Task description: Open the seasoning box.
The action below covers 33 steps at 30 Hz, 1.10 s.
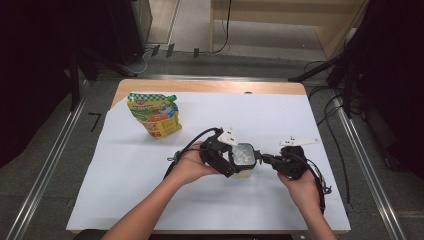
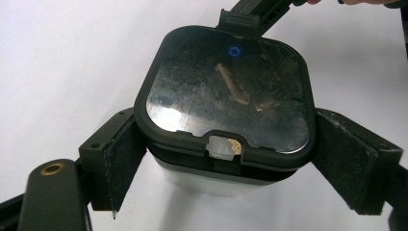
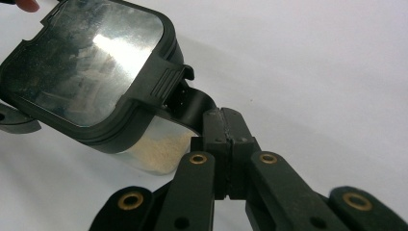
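- Container (image 1: 243, 159): clear body, black-rimmed lid with a see-through panel, sits on the white sheet (image 1: 125, 170) near table centre, slightly toward 4 o'clock.
- Left gripper (image 1: 226, 159): comes in from 8 o'clock of the container. In the left gripper view its jaws straddle the container (image 2: 226, 106), one pad pressed to each side wall just under the lid rim. Grasping the body.
- Right gripper (image 1: 265, 159): comes in from 3 o'clock of the container. In the right gripper view the jaws are clenched together on the black latch tab (image 3: 192, 103) hanging off the lid edge; no gap between the pads.
- Latch tab sticks out from the container (image 3: 91, 72) toward the right gripper (image 3: 226, 139), bent outward from the clasp.
- Lid (image 2: 231, 91) looks seated on the body; small translucent spout notch at its near edge in the left gripper view. Whether it is fully locked: cannot tell.
- Contents: pale granular stuff visible through the wall, low in the body, in the right gripper view.
- Snack pouch (image 1: 154, 116): yellow and green, lying at 10 o'clock of the container, well apart, untouched.
- Both hands hold their grippers close in, left hand (image 1: 190, 167), right hand (image 1: 302, 187).
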Tool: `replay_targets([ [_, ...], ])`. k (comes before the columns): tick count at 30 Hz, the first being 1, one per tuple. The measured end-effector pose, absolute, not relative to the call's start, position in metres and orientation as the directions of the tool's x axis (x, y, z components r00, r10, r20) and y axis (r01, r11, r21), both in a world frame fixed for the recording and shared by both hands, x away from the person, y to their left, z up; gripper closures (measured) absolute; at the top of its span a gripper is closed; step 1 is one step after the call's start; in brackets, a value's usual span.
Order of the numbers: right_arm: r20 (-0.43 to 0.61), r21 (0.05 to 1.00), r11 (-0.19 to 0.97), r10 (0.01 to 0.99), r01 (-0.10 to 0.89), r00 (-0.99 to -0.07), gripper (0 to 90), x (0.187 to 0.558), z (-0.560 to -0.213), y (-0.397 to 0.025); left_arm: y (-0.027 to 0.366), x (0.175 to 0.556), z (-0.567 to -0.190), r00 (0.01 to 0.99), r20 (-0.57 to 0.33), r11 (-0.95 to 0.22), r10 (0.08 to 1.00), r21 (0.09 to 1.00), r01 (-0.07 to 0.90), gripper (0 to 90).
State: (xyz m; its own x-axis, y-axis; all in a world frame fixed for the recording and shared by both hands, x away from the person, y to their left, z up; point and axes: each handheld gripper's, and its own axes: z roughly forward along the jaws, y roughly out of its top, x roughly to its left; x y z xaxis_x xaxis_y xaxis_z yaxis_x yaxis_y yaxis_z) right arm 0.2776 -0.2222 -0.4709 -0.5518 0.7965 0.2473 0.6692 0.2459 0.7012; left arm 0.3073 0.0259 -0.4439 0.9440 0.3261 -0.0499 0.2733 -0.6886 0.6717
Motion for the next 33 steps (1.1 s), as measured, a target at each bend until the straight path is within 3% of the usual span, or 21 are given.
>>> replay_targets([
  [27,0.251,0.702,0.242,0.796,0.67,-0.55,90.0,0.277,-0.47,-0.221,0.024,0.304,-0.433,0.945,-0.026,-0.679,0.325,0.689,0.253,16.6],
  [28,0.25,0.703,0.243,0.796,0.669,-0.552,90.0,0.277,-0.47,-0.221,0.025,0.304,-0.431,0.946,-0.055,-0.665,0.319,0.698,0.265,18.6],
  [30,0.253,0.703,0.243,0.793,0.669,-0.554,90.0,0.277,-0.47,-0.221,0.027,0.305,-0.429,0.951,-0.127,-0.63,0.283,0.723,0.284,38.3],
  [33,0.249,0.702,0.245,0.795,0.669,-0.553,90.0,0.276,-0.47,-0.221,0.023,0.301,-0.429,0.956,-0.089,-0.664,0.28,0.701,0.26,41.3],
])
